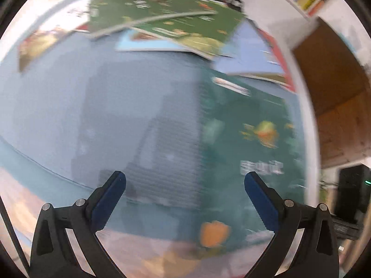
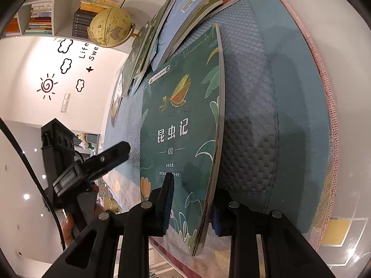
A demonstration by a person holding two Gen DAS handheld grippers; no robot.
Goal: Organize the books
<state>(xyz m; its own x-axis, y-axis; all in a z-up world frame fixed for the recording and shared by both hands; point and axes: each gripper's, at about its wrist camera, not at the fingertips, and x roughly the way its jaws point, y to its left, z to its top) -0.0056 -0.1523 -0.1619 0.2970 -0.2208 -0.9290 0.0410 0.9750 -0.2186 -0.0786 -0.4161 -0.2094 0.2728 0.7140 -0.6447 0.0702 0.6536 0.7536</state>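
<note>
On the blue cushion [image 2: 250, 88], right hand-held gripper [image 2: 192, 210] pinches the green book [image 2: 180, 125]; left hand-held gripper [image 1: 185, 199] gapes wide

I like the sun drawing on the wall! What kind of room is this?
Probably a child's bedroom or study: bookshelves packed with books, a globe, cloud and sun wall stickers, and picture books scattered on a blue mat.
</note>
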